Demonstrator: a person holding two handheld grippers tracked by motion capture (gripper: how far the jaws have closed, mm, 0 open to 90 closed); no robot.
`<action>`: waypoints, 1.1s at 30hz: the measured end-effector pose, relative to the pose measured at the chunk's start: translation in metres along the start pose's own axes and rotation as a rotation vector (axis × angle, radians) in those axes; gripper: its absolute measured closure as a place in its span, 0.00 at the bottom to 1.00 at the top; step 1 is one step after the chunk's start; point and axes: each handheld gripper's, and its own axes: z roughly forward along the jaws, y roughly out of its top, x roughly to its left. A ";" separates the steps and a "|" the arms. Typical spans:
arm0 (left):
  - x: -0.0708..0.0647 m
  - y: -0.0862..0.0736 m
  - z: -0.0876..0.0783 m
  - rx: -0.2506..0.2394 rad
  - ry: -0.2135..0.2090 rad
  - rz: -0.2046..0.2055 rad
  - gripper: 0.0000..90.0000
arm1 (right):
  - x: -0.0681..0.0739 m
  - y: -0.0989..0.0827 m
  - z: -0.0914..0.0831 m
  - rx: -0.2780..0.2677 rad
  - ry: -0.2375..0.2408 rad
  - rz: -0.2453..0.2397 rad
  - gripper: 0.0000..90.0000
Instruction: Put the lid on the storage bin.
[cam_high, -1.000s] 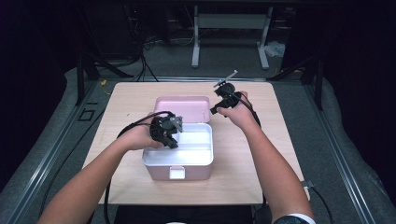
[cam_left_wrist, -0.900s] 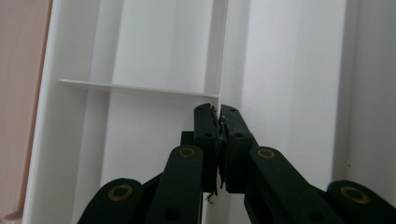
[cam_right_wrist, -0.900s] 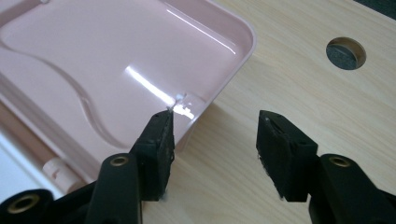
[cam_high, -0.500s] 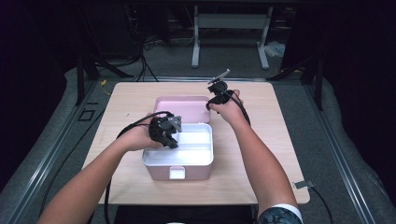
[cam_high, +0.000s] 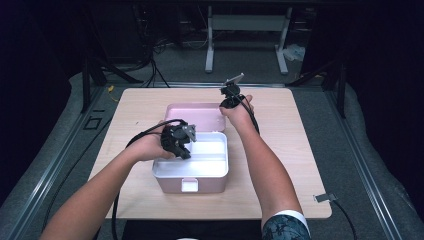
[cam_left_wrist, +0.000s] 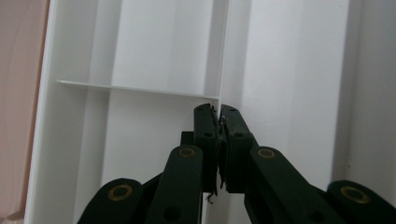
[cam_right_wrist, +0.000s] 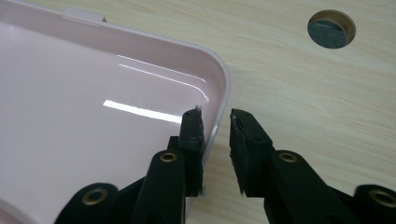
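You are closing your right hand-held gripper (cam_right_wrist: 215, 122) astride the lid (cam_right_wrist: 93, 93) rim at its right corner, one jaw inside and one outside, not yet pinching, at upper centre of the high view, while your left hand-held gripper (cam_left_wrist: 219, 116) is staying clenched on the box divider (cam_left_wrist: 223, 56)

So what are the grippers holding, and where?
The left gripper pinches the white divider wall inside the box. The right gripper straddles the pink lid's rim, not yet gripping.
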 end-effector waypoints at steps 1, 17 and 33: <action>0.000 0.000 0.000 0.003 0.004 0.001 0.96 | 0.001 0.000 0.001 0.000 -0.005 0.004 0.84; 0.000 0.001 0.000 0.009 0.000 0.001 0.96 | 0.004 0.002 0.014 0.019 -0.014 0.029 0.86; -0.001 0.002 0.000 0.014 0.004 -0.002 0.96 | 0.004 0.002 0.006 0.001 0.012 0.030 0.91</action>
